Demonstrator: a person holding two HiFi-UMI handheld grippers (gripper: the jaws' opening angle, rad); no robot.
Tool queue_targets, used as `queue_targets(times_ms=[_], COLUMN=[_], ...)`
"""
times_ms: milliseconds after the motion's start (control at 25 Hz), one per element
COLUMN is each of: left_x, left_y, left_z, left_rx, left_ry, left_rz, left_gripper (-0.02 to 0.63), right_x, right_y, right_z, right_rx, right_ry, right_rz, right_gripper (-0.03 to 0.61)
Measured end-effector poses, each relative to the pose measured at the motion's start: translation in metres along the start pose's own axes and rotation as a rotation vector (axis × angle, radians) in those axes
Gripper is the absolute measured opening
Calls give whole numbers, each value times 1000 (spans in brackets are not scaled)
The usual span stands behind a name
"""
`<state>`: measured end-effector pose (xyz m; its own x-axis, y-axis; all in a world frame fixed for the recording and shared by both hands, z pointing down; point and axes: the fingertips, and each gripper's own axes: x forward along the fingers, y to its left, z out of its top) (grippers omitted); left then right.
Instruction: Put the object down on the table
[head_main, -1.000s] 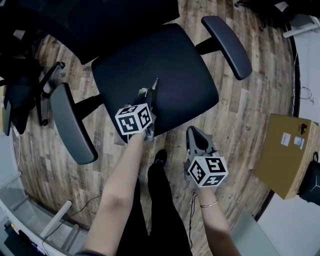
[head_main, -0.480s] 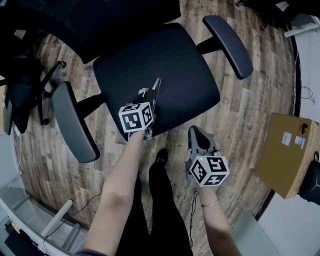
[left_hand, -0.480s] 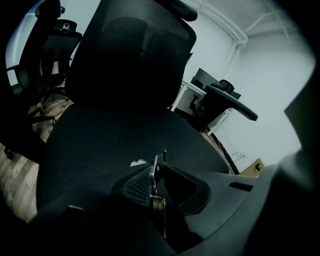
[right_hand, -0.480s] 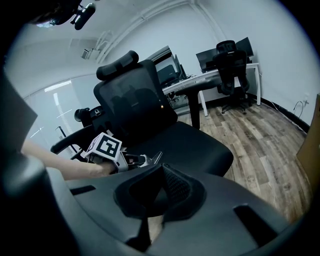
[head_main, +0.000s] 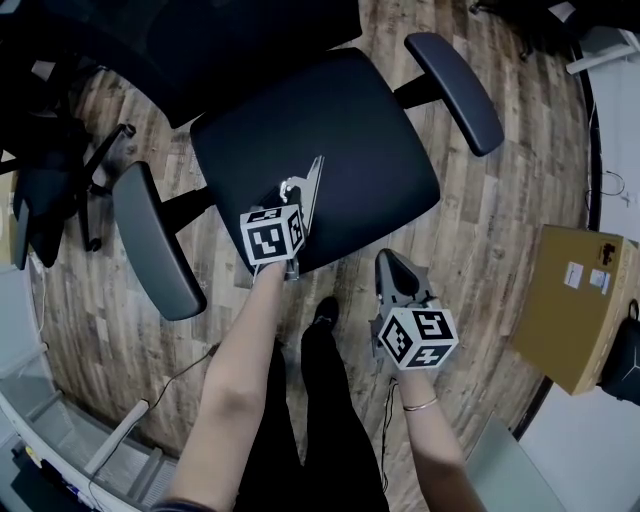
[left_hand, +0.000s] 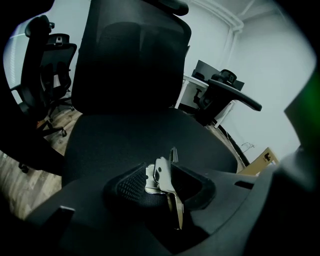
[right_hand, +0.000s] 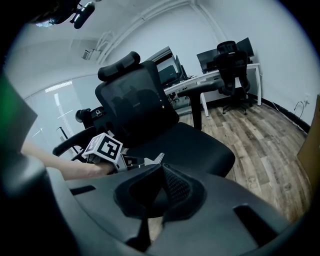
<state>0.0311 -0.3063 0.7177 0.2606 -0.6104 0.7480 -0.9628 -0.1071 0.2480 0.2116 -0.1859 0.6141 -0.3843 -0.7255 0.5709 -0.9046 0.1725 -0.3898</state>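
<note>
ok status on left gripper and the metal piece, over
left gripper fingers opening, metal piece between them, not set down. right gripper shut, empty. chair seat below, not a table.

My left gripper (head_main: 300, 190), forearm stretched forward, is opening its jaws, a metal piece (left_hand: 162, 175) between them; my right gripper (head_main: 392, 268) sits nearer me, jaws together.
</note>
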Motion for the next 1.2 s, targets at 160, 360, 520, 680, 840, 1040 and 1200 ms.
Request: queue_targets(times_ms=[160,360,520,680,840,1040,1200], left_x=[-20,-51,-76,-107,-140,-178,-208], left_y=[-1,-14,-23,-33,-39,-47,-53], left_z=[13,20,21,28,37,47,56], left_rx=[3,26,51,83,109,113,111], left_ry=[-55,-88,-84,-107,-138,-166,-196], left_rz=[17,-4,-32,-68,-105,-165,-198], left_gripper=[143,94,55,40,31,26,25], right_x=[-4,-14,-22,-33,-45,-61,-79], right_y=[5,7,15,25,37,55,73], right_z=[6,17,27,39,52,66,76], right_rx=[-7,-10,-15,-18,-31,-46,-58], right_ry=[-8,-29,-44,-67,-94,-117,-141], right_rz=[-3,-13,-19,-22,-19,-18,-14], right_gripper=[5,5,5,5,5,5,3])
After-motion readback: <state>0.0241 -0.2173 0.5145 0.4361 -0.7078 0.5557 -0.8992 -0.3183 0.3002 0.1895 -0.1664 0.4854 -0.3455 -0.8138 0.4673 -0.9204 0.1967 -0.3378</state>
